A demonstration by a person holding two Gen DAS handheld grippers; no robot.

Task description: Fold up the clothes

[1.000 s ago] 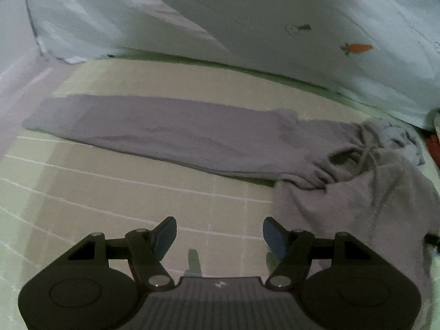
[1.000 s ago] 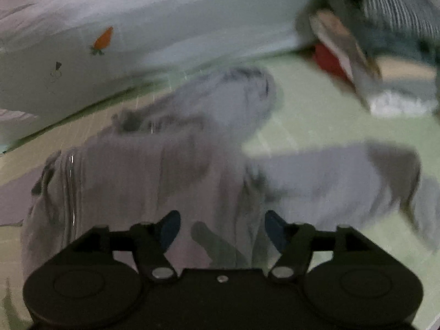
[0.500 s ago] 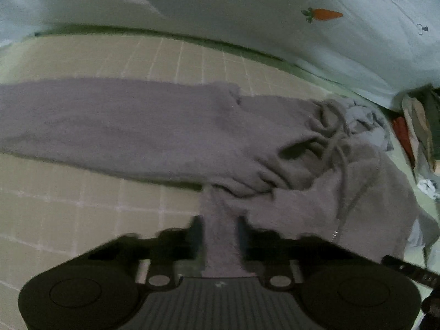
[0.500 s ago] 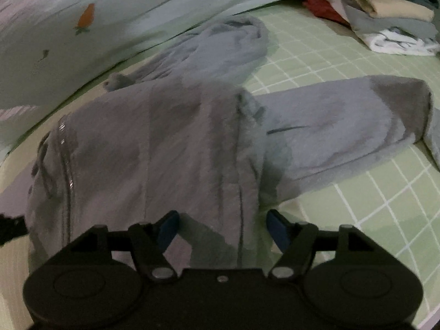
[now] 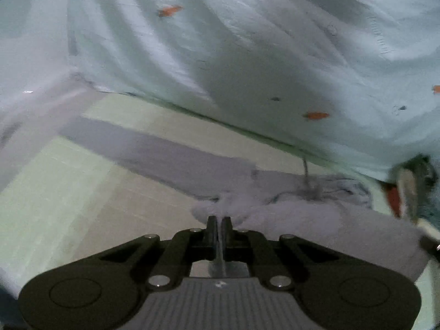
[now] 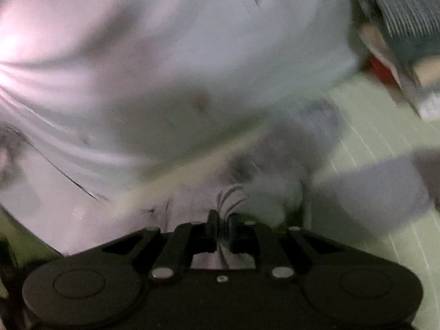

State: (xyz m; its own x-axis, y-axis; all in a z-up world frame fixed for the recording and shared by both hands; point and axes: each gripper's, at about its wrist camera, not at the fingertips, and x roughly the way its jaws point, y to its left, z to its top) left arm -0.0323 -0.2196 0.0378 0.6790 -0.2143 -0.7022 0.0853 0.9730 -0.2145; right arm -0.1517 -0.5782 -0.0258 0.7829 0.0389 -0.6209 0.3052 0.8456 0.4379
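We find no text, label, brand, number or sign that can be read in either view. The pale blue sheet (image 5: 247, 55) carries only small printed pictures, orange carrot shapes and faint outlined marks, with no letters among them. The left claw (image 5: 219, 224) body shows a tiny light mark at its middle, too small for us to make out as any letter or logo. The right wrist view is heavily blurred, so nothing on the folded pile (image 6: 407, 41) of clothes at the upper right can be read.
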